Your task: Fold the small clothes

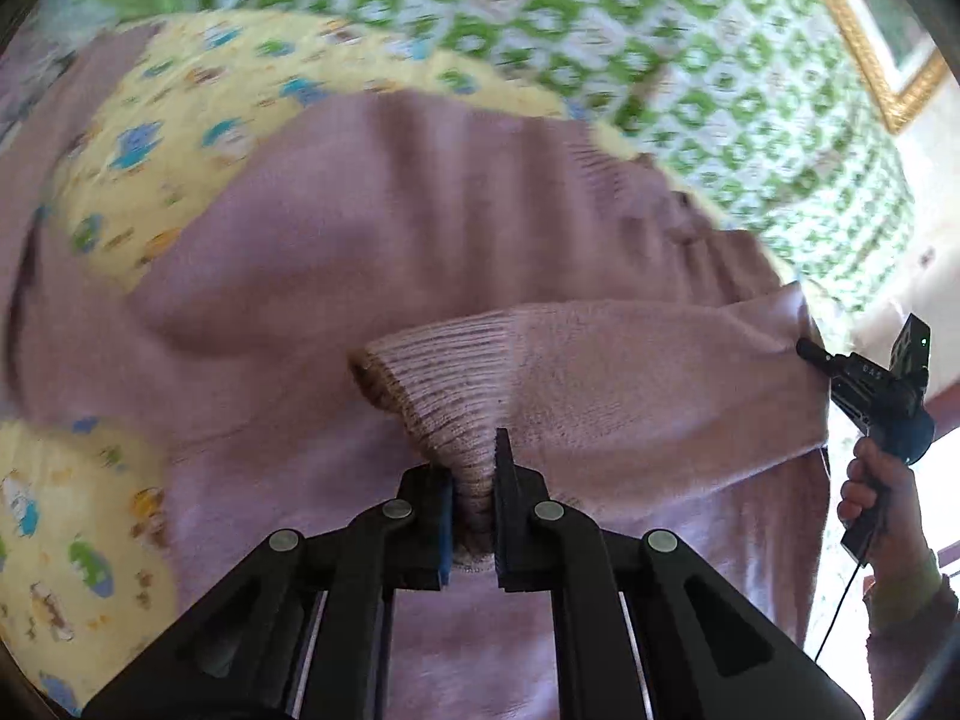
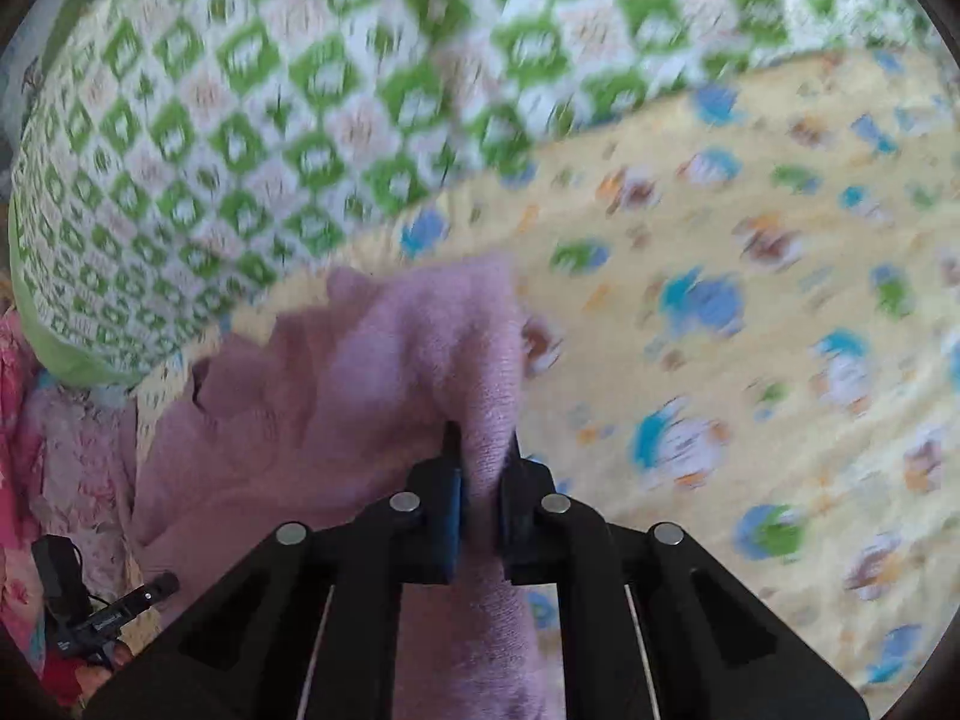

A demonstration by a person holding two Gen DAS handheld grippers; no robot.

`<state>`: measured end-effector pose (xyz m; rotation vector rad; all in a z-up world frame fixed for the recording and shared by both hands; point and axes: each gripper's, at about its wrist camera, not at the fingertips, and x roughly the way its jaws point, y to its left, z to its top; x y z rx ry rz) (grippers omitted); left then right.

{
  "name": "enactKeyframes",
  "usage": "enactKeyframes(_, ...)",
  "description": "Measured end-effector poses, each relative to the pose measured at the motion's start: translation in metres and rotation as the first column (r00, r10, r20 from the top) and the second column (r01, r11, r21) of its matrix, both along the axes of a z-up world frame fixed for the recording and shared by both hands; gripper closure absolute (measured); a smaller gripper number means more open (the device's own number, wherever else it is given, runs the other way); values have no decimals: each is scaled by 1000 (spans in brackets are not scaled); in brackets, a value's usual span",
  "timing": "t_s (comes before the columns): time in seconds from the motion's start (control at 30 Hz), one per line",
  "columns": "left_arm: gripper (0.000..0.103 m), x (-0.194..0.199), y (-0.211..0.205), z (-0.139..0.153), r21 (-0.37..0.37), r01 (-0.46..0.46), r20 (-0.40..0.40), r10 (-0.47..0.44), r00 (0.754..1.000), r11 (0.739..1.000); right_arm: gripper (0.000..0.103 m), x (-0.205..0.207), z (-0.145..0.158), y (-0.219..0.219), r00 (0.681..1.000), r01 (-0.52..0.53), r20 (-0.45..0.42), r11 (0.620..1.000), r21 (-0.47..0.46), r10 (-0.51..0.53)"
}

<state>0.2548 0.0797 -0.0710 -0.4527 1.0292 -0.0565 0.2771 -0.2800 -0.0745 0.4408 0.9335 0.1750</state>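
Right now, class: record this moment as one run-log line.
left gripper: shut on sweater cuff | right gripper: shut on sweater edge | surface: yellow printed sheet | fold: not finished

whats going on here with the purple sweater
A person is folding a small lilac knit sweater on a yellow cartoon-print sheet. The left gripper is shut on the ribbed cuff of one sleeve, and the right gripper is shut on another pinch of the knit.
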Motion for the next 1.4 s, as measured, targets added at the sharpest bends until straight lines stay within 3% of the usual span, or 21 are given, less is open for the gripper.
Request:
enactKeyframes(0.13, 95, 19, -29, -3, 56, 73, 21, -74, 997, 996, 93, -2, -14, -11, 999, 12, -44, 996, -89, -16)
enactKeyframes(0.3, 94, 33, -29, -32, 96, 79, -33, -76, 997, 992, 92, 1, -41, -2, 995, 13, -93, 983, -183, -30)
enactKeyframes(0.37, 89, 32, -29, -29, 118, 97, -26, -94, 995, 988, 79, 0, -33, 3, 993, 31, -101, 975, -222, -54)
enactKeyframes(0.43, 83, 28, -27, -23, 152, 93, -20, -91, 996, 984, 59, -6, -18, 10, 994, 55, -82, 964, -260, -79)
enactKeyframes(0.6, 77, 4, -8, -12, 143, 44, -21, -42, 999, 989, 53, -26, 17, 25, 1000, 24, 0, 979, -201, -24)
enactKeyframes(0.7, 59, -19, 11, -4, 128, -16, -17, 18, 1000, 992, 51, -40, 25, 40, 999, -12, 28, 986, -164, 17)
enactKeyframes(0.8, 47, -38, 40, 8, 133, -108, -10, 110, 994, 985, 49, -51, 25, 61, 998, -53, 20, 989, -135, 56)
enactKeyframes(0.93, 37, -44, 95, 26, 191, -249, 5, 252, 968, 950, 49, -70, 14, 82, 994, -107, -14, 989, -102, 106)
enactKeyframes(1.07, 26, -25, 155, 43, 225, -359, 9, 366, 930, 906, 49, -80, 4, 95, 989, -144, -47, 988, -60, 142)
enactKeyframes(1.17, 21, 2, 184, 49, 343, -402, 12, 424, 906, 849, 49, -87, 1, 105, 984, -167, -68, 985, -46, 164)
enactKeyframes(1.3, 20, 45, 217, 27, 497, -372, -78, 467, 881, 784, 49, -89, -2, 109, 979, -186, -83, 982, -23, 184)
enactKeyframes(1.33, 21, 53, 225, 19, 534, -362, -106, 486, 868, 764, 49, -89, -1, 109, 979, -187, -87, 982, -20, 184)
enactKeyframes(1.37, 29, 58, 232, 12, 558, -352, -130, 498, 857, 751, 49, -88, -1, 108, 979, -184, -91, 983, -19, 181)
enactKeyframes(1.4, 53, 60, 237, 7, 563, -346, -145, 502, 852, 750, 49, -87, -1, 106, 980, -177, -90, 984, -20, 175)
